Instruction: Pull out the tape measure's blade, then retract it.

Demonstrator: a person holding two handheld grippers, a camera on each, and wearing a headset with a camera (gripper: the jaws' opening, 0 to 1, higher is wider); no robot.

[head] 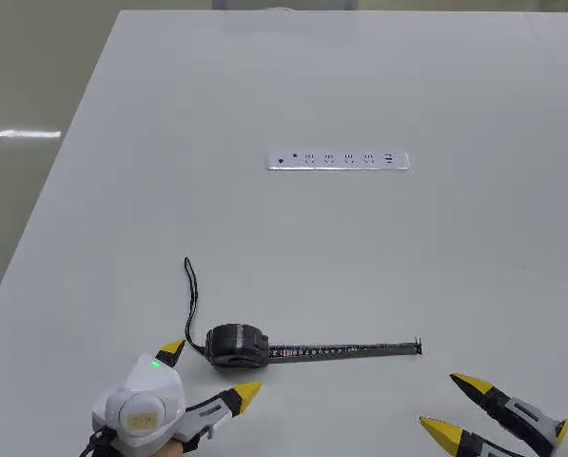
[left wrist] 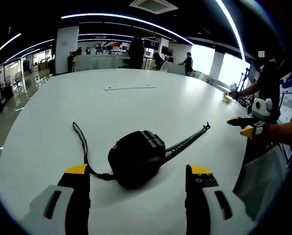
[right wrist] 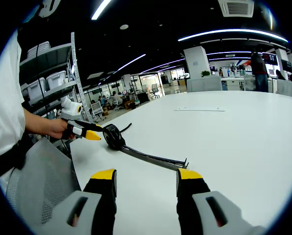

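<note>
A black tape measure (head: 236, 345) lies on the white table (head: 341, 238) with its blade (head: 345, 350) pulled out to the right, ending in a hook (head: 418, 346). A black wrist strap (head: 191, 295) trails away from the case. My left gripper (head: 210, 371) is open just short of the case (left wrist: 136, 156), its yellow-tipped fingers to either side and not touching it. My right gripper (head: 460, 409) is open near the table's front right, apart from the blade's hook (right wrist: 185, 162). In the right gripper view the case (right wrist: 113, 136) lies beyond the blade (right wrist: 148, 156).
A white power strip (head: 338, 160) lies flat at the middle of the table, also visible far off in the left gripper view as a power strip (left wrist: 129, 87). The table's left edge (head: 50, 190) drops to a green floor. People stand in the background.
</note>
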